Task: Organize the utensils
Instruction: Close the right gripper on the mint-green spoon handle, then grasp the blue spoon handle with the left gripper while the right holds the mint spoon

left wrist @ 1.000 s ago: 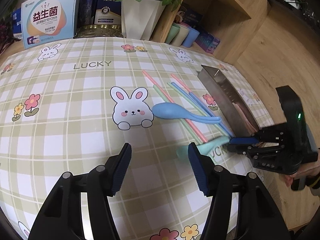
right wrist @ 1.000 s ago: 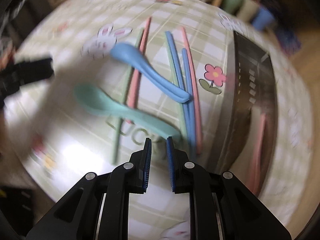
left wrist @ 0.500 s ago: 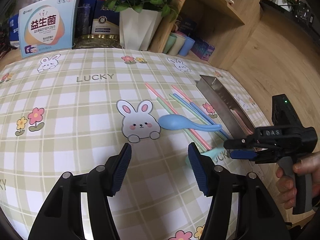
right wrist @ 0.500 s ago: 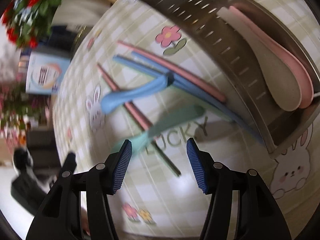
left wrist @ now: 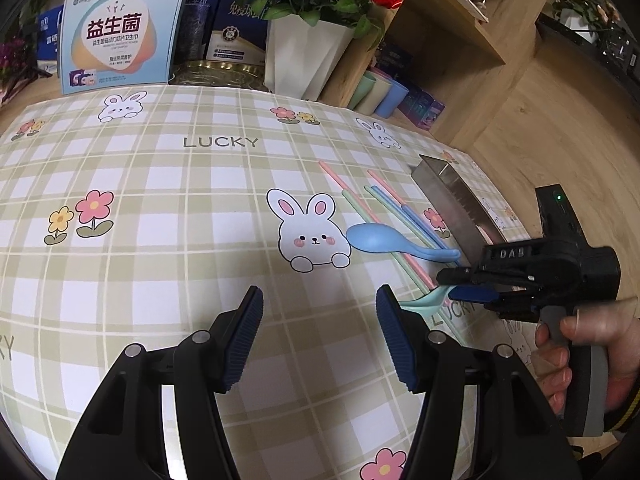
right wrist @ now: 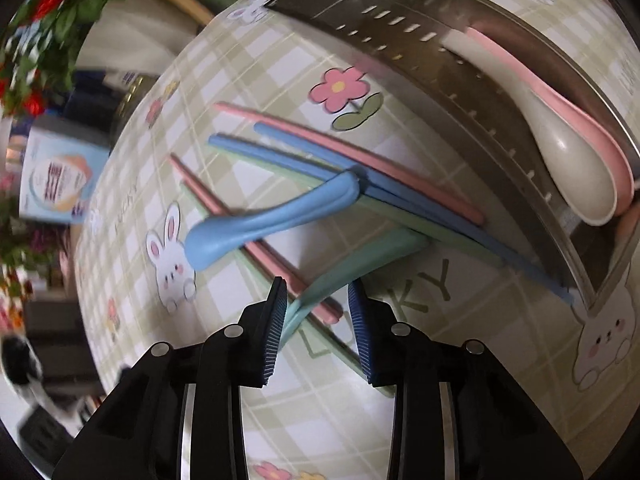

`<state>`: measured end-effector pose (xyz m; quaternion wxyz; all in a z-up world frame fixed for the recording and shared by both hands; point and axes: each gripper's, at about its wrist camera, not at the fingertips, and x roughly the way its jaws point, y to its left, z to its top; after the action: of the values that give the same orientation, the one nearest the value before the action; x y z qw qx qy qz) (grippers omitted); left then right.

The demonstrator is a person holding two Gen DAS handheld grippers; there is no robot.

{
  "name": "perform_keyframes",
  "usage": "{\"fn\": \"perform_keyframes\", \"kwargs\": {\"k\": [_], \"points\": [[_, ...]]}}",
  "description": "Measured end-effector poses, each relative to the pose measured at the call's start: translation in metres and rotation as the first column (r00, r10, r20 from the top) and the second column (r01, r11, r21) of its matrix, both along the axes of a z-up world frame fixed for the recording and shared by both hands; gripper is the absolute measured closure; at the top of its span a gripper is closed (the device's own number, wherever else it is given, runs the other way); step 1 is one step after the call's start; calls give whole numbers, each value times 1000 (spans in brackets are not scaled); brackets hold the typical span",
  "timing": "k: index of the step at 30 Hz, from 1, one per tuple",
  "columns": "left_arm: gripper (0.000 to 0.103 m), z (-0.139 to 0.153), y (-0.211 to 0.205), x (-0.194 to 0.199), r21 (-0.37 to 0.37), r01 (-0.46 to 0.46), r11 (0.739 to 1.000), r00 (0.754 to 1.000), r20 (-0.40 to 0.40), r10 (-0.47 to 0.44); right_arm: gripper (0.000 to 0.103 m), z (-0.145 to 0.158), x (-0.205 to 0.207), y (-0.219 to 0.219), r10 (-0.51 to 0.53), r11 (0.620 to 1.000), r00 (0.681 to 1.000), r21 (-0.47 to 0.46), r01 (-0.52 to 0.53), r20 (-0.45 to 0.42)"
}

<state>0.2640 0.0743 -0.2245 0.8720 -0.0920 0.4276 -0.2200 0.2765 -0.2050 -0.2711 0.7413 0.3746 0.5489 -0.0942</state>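
Your teal spoon (right wrist: 352,268) lies on the desk (left wrist: 160,264) across a pink chopstick (right wrist: 272,256), its handle pointing toward the metal tray (right wrist: 400,32), and your right tool (right wrist: 318,312) has come in over its bowl end so that a pad sits on either side. The jaws are closing, with the spoon between them; one pad looks to be at its edge, the other not yet pressing, so I would not call it a grip. That tilt of the tool suits the spoon's slant (it lets the pads meet the narrow sides, not the flat). The blue spoon (right wrist: 256,224) rests just beyond, on top of the blue, green and pink chopsticks (right wrist: 400,196) that fan out beside the tray. Inside the tray a cream spoon (right wrist: 568,148) nests in a pink spoon (right wrist: 600,136), which suggests where the teal one should go. Your left tool (left wrist: 318,336) hangs over bare cloth, jaws apart and empty, clear of the work.
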Motion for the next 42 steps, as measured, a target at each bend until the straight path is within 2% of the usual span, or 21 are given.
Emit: {"fn": "perform_keyframes", "kwargs": {"k": [2,5,9,11,17,21,25,27,31,32,33,34,37,38,39,40,42], "points": [[46,0,-1,0,-2,1,1000,1000,0,-1,72,0,1,-1,-50,999,999,-7,50,4],[46,1,-3,0,-9,4,1000,1000,2,-4,72,2,7,7,-20,997,1000,-79,20,6],[46,2,-4,-1,-9,7,1000,1000,3,-7,86,3,3,9,20,996,999,-87,-16,46],[46,2,-2,-1,-3,5,1000,1000,3,-5,97,6,2,10,56,994,996,-100,-49,64],[46,5,-3,-1,27,20,999,1000,13,-21,97,10,-14,3,182,979,979,-114,-171,91],[46,7,-12,3,58,49,997,998,23,-51,97,10,-28,-4,220,972,970,-109,-209,104],[46,9,-33,15,105,122,987,992,26,-125,97,16,-31,-12,259,960,955,-151,-237,147],[50,9,-52,23,156,189,970,980,32,-196,97,19,-32,-17,265,958,949,-164,-237,170],[64,7,-96,37,265,334,904,935,27,-354,97,32,-33,-26,284,952,930,-182,-245,233],[66,6,-109,41,301,387,872,911,18,-411,97,35,-33,-29,283,953,927,-183,-242,247],[69,4,-116,43,321,418,850,896,10,-445,97,37,-32,-31,281,954,924,-183,-239,258],[71,3,-128,47,361,462,810,869,1,-496,97,42,-31,-37,275,956,920,-178,-231,279],[71,-4,-148,54,437,538,721,811,-34,-584,97,49,-29,-47,261,962,912,-168,-217,317],[72,-7,-158,57,462,574,676,780,-57,-623,97,49,-29,-51,254,964,911,-159,-213,325],[74,-9,-162,60,474,591,653,765,-70,-640,97,50,-29,-54,248,966,910,-149,-209,331],[76,-13,-169,64,488,617,617,741,-97,-665,97,49,-28,-57,241,969,910,-137,-205,337],[79,-17,-178,69,494,644,584,719,-130,-683,97,49,-29,-63,229,972,910,-126,-197,347]]}}
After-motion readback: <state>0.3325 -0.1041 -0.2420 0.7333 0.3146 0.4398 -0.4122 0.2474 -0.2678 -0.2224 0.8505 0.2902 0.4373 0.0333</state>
